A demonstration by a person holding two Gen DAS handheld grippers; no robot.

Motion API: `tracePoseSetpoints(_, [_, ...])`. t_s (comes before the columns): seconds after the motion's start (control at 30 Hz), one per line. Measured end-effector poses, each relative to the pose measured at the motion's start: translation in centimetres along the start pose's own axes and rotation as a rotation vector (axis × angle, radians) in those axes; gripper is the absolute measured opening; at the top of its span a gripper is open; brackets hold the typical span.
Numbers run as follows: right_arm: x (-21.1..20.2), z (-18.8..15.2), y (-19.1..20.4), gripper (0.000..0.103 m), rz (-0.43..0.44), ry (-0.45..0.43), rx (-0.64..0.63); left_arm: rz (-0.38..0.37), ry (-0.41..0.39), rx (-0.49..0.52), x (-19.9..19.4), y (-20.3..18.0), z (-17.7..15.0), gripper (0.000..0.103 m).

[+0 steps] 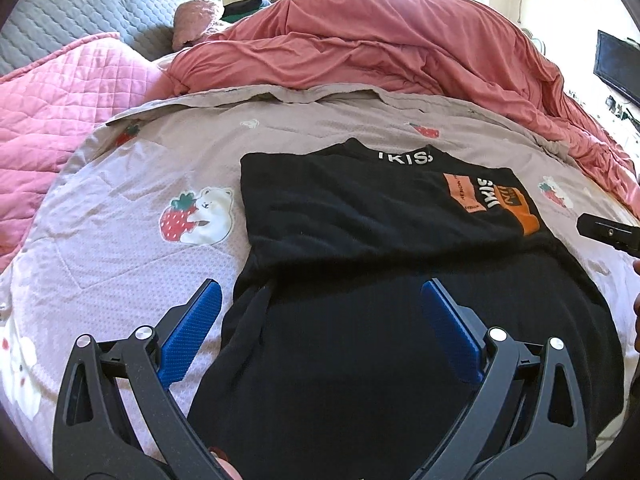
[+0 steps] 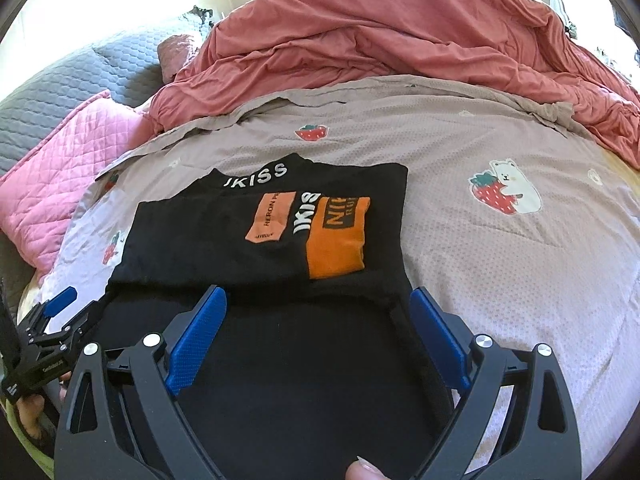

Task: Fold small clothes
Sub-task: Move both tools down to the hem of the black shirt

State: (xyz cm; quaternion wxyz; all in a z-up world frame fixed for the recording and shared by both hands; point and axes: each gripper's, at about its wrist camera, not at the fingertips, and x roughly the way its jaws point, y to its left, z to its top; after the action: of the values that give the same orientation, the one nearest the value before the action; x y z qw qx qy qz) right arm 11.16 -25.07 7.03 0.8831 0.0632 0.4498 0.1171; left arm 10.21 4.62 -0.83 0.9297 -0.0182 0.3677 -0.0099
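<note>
A black shirt [image 1: 360, 216] [image 2: 208, 248] with orange patches and white "UKISS" lettering lies flat on the bed, its sides folded in. My left gripper [image 1: 320, 292] hovers open over the shirt's lower left edge, one blue pad over the bedspread and the other over black cloth. Over the shirt's lower right part my right gripper [image 2: 319, 294] also stands open, with nothing pressed between its pads. The left gripper [image 2: 64, 312] shows at the left edge of the right wrist view, and part of the right gripper [image 1: 608, 234] at the right edge of the left wrist view.
The shirt rests on a mauve bedspread [image 1: 120, 240] [image 2: 520, 280] printed with strawberries and bears. A rumpled red duvet [image 1: 400, 48] is heaped behind it. A pink quilted blanket [image 1: 60, 100] and grey quilt [image 1: 72, 16] lie far left. A dark screen [image 1: 618, 68] stands at right.
</note>
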Motion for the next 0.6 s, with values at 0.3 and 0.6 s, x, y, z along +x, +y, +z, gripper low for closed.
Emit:
tracePoseSetpoints(0.3, [-1.4,-1.7,-0.8,0.092,-0.02,0.025,-0.014,0.012,0.018,-0.008,-0.6,0.1,-1.2,0.093])
tracePoseSetpoints(0.6, [-2.3,-4.0,-1.7,0.092,-0.041,0.081,-0.032,0.0,0.043,-0.071,-1.9,1.4,-2.1,0.093])
